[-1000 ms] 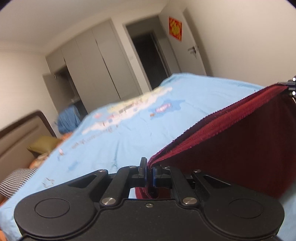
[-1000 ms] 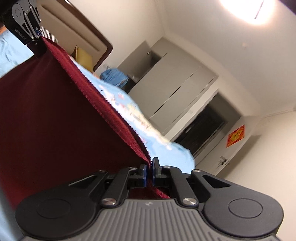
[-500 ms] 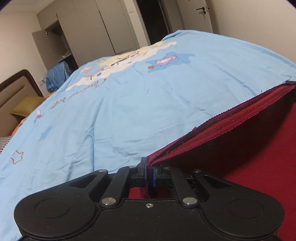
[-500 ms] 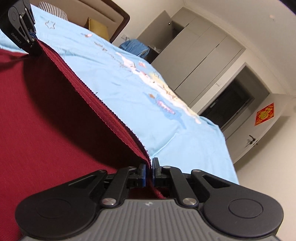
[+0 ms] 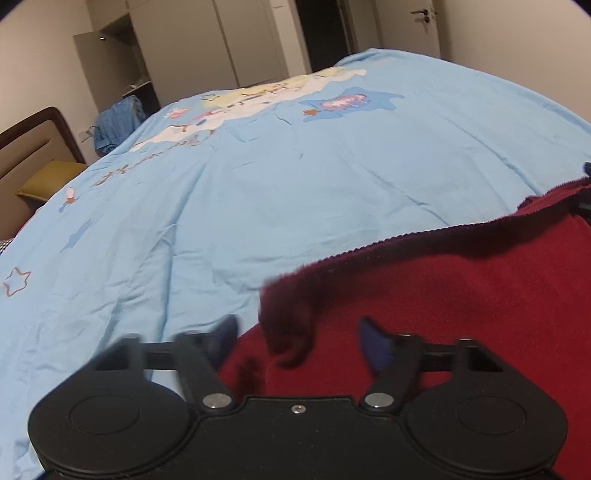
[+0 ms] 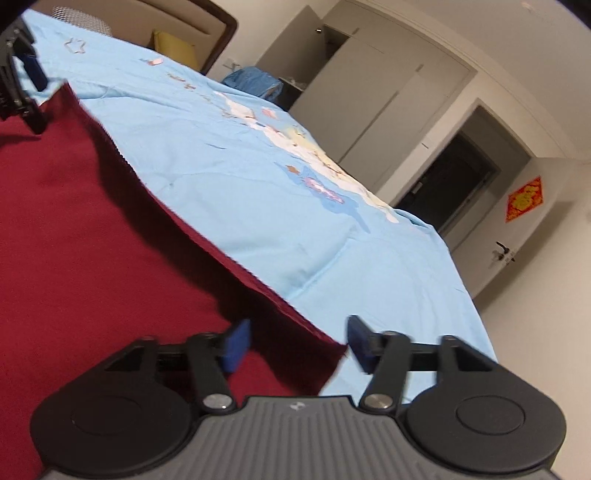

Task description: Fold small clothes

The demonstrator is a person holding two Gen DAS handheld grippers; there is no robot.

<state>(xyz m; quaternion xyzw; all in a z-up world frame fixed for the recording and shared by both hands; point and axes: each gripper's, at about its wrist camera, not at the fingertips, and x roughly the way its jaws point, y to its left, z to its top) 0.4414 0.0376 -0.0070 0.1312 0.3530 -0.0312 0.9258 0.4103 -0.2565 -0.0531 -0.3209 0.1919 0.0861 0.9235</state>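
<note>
Left tongs: we saw the left gripper with its jaws spread wide and nothing held; a raised corner of the dark red garment stood between the blue pads without being pinched.
Left tongs from the other side: in the right wrist view we saw the left gripper at the far corner of the cloth, jaws apart.
Right tongs: we saw the right gripper likewise wide open and empty-handed, its blue pads on either side of the cloth's near corner, which lay loose between them.
Garment: the dark red garment lay on the bed, folded over itself as far as we could tell, with a ribbed edge running from one gripper to the other.
Bed: we saw a light blue bedspread with a cartoon print and stars, bare beyond the ribbed edge.
Headboard end: a brown headboard and a mustard pillow sat at the far end.
Room: grey wardrobe doors, a dark doorway, and a red diamond decoration on a door stood beyond the bed.
Bundle: a blue bundle lay beside the bed near the wardrobe.
</note>
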